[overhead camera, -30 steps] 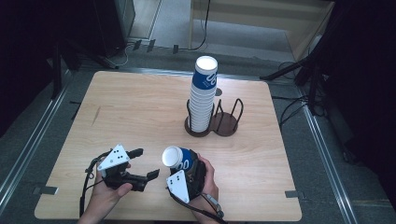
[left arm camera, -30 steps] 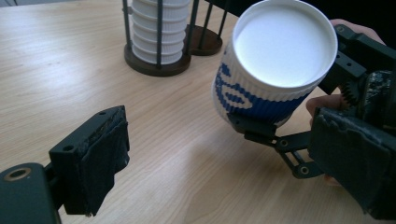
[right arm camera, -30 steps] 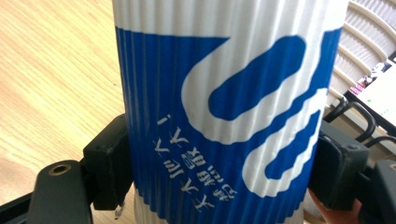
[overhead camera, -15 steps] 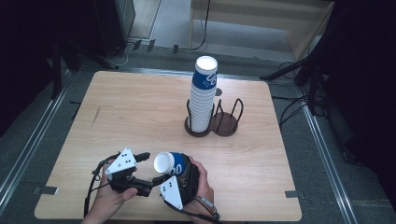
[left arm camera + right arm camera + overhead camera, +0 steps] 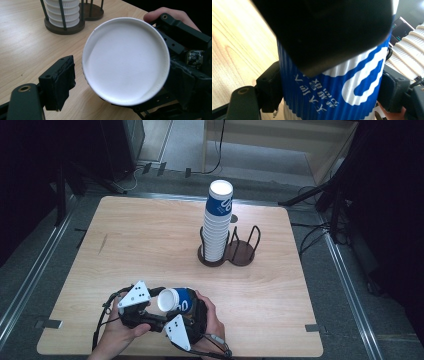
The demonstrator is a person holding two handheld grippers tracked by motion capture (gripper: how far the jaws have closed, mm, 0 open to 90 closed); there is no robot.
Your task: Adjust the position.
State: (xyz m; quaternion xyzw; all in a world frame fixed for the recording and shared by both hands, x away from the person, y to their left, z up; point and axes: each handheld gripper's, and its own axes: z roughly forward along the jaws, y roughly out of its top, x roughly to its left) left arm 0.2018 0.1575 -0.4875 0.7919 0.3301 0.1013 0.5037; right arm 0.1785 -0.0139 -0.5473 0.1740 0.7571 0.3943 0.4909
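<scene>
A blue-and-white ribbed paper cup (image 5: 180, 300) lies on its side above the table's near edge. My right gripper (image 5: 189, 309) is shut on its blue wall, a pad pressed on each side of the cup (image 5: 332, 82). The cup's flat white end (image 5: 126, 60) faces my left gripper (image 5: 158, 306). The left gripper (image 5: 122, 75) has just been closing, with that white end between its jaws. Its left pad (image 5: 65, 80) still stands a little off the rim, so it is open. A blurred black jaw covers the top of the right gripper view.
A tall stack of the same cups (image 5: 218, 220) stands in a dark two-ring wire holder (image 5: 241, 251) at the table's middle right; its second ring holds nothing. The stack (image 5: 62, 12) rises just beyond the held cup. The table edge (image 5: 180, 354) is close under both hands.
The cup has tipped over to the left, so its white end now faces the left gripper. The left gripper has moved in toward the cup and its jaws have narrowed around that end.
</scene>
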